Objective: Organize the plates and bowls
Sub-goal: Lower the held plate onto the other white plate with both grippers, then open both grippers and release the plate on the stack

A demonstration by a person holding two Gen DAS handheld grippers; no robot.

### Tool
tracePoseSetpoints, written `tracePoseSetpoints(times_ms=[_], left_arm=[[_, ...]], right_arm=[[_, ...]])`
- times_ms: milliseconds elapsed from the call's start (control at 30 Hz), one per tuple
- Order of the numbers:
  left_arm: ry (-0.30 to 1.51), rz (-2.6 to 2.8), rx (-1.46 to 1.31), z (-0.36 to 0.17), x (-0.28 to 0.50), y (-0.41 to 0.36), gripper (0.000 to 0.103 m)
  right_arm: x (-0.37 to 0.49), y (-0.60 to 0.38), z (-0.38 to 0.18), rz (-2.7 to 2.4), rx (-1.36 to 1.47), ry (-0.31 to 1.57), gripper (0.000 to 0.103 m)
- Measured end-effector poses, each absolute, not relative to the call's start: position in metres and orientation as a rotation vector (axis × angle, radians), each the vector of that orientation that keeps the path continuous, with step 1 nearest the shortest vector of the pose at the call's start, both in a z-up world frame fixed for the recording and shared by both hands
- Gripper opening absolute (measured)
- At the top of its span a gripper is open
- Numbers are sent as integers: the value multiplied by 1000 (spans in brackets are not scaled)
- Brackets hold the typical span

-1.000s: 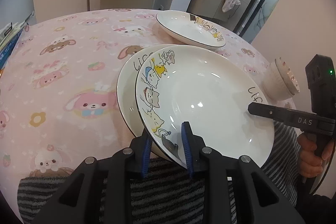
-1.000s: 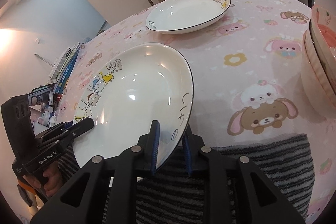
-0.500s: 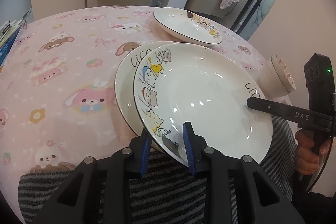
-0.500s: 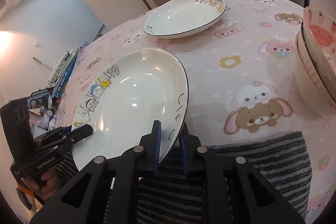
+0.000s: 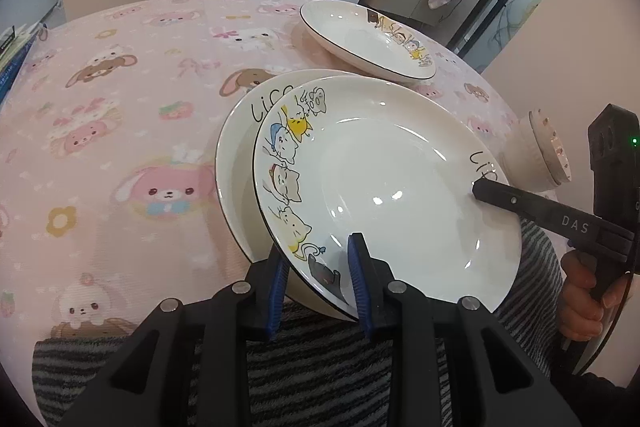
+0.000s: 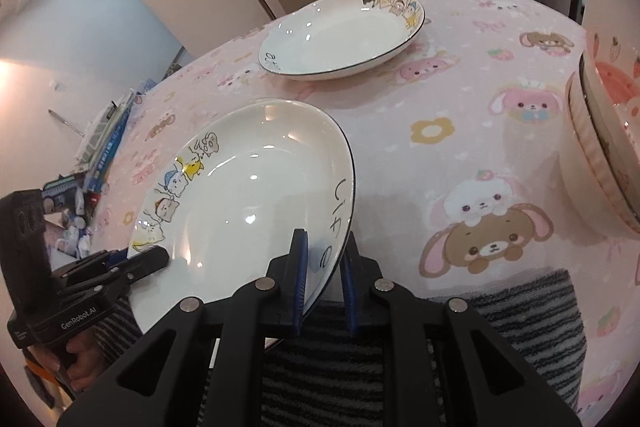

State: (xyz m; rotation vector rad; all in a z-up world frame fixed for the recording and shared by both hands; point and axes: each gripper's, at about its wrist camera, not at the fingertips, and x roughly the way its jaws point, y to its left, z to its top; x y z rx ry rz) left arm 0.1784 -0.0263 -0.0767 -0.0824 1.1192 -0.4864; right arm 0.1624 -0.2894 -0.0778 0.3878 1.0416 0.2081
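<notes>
A white cat-print plate (image 5: 396,187) is held tilted above the table by both grippers. My left gripper (image 5: 316,275) is shut on its near rim by the cats. My right gripper (image 6: 324,267) is shut on the opposite rim by the lettering; it shows in the left wrist view (image 5: 496,193). The same plate shows in the right wrist view (image 6: 248,195). A second matching plate (image 5: 240,163) lies on the table just under and left of it. A third plate (image 5: 360,43) (image 6: 340,35) lies farther back. Stacked pink bowls (image 6: 604,143) (image 5: 536,159) stand at the right.
The round table has a pink cartoon cloth (image 5: 120,107). Books (image 6: 108,143) lie at its left edge. A striped sleeve or lap (image 6: 500,311) lies along the near edge. Cabinets and a doorway are behind.
The held plate has stayed in both grippers and shifted slightly back toward me over the lower plate. Grips are unchanged.
</notes>
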Motion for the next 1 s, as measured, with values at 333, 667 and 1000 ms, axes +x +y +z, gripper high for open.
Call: tracePoseSetpoints(times_ms=[333,667,1000], left_arm=[[1131,-589,-53,-77,168,-35,45],[1148,-642,-158,-74,167,-21,48],[1144,-536,-237,-72,175,12,10]], right_arm=[[163,-296,-77,174,363,995,12],[162,-308,-79,209,458,980,12],[161,-300,-75,190,422,964,11]])
